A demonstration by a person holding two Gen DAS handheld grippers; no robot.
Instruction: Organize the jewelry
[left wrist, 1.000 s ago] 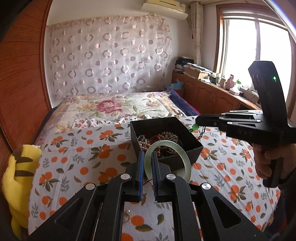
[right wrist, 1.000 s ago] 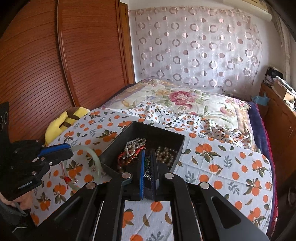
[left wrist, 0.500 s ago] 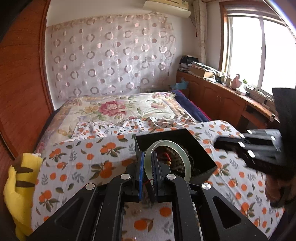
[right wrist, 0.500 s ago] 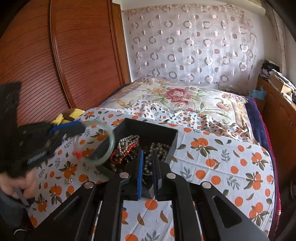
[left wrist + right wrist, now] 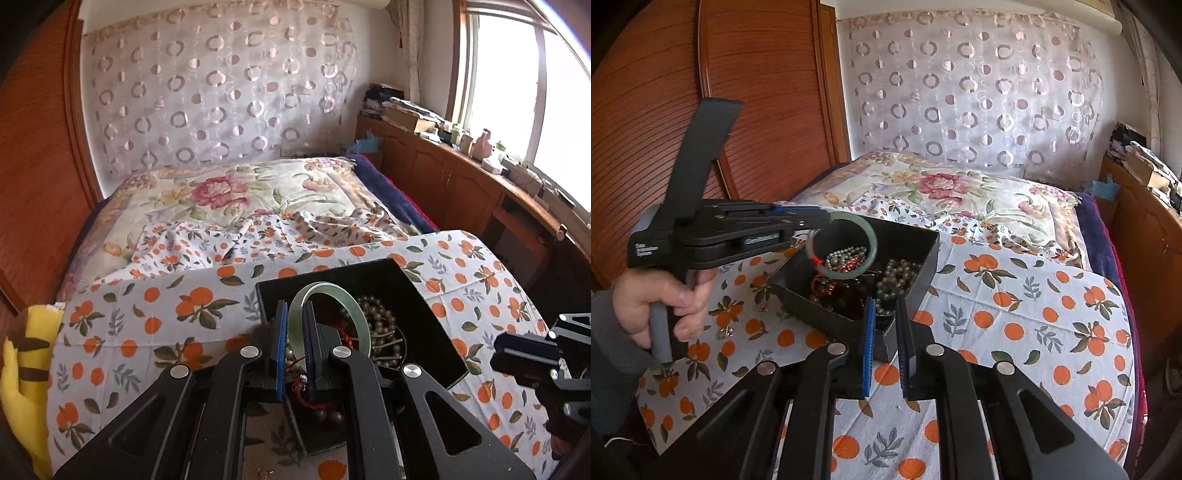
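Note:
A pale green jade bangle with a red thread sits clamped in my left gripper, held over a black open box of bead necklaces. In the right wrist view the bangle hangs above the box from the left gripper. My right gripper has its jaws slightly parted on nothing, at the box's near corner. It also shows at the right edge of the left wrist view.
The box lies on an orange-print cloth spread over a bed. Small loose trinkets lie on the cloth left of the box. A yellow plush toy sits at the left. Wooden wardrobe left, cabinets right.
My left gripper has carried the bangle forward from beside the box to above its inside. My right gripper has drawn back and lower, to the box's near corner.

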